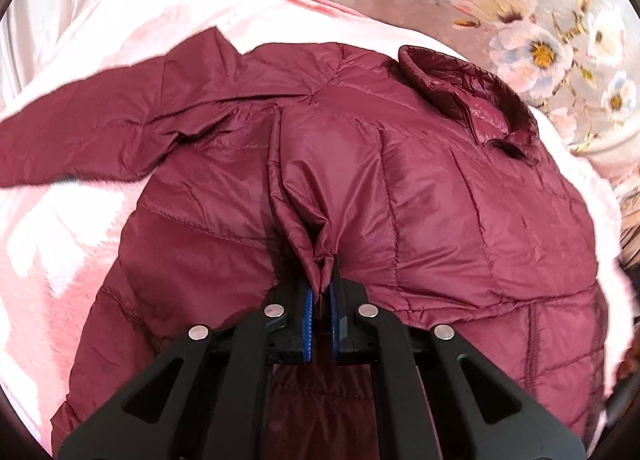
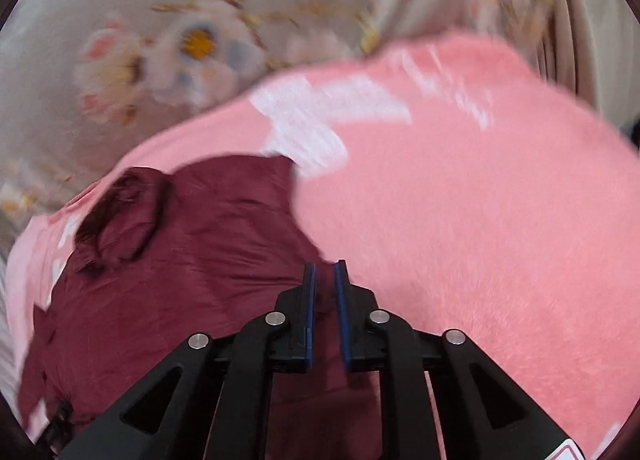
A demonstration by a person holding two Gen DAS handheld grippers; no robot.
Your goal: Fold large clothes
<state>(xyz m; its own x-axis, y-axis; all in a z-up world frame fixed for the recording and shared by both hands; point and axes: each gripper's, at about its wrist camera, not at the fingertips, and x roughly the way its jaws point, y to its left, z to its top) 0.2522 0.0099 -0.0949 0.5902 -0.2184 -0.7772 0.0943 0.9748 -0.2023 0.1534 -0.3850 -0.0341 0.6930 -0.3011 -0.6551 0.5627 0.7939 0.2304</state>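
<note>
A maroon quilted jacket (image 1: 420,200) lies spread on a pink blanket (image 1: 60,240), collar (image 1: 460,100) at the far right and one sleeve (image 1: 100,132) stretched out to the left. My left gripper (image 1: 322,280) is shut on a pinched ridge of the jacket's fabric, which rises in a fold toward its blue pads. The blurred right wrist view shows the jacket (image 2: 200,260) lower left with its collar (image 2: 120,216). My right gripper (image 2: 324,266) hovers at the jacket's right edge, its pads a narrow gap apart and nothing pinched between them.
The pink blanket (image 2: 460,220) with white patches stretches out to the right of the jacket. A grey floral bedsheet (image 1: 540,40) lies beyond it, also showing as the floral bedsheet (image 2: 140,60) in the right wrist view. Pale cloth hangs at the far right.
</note>
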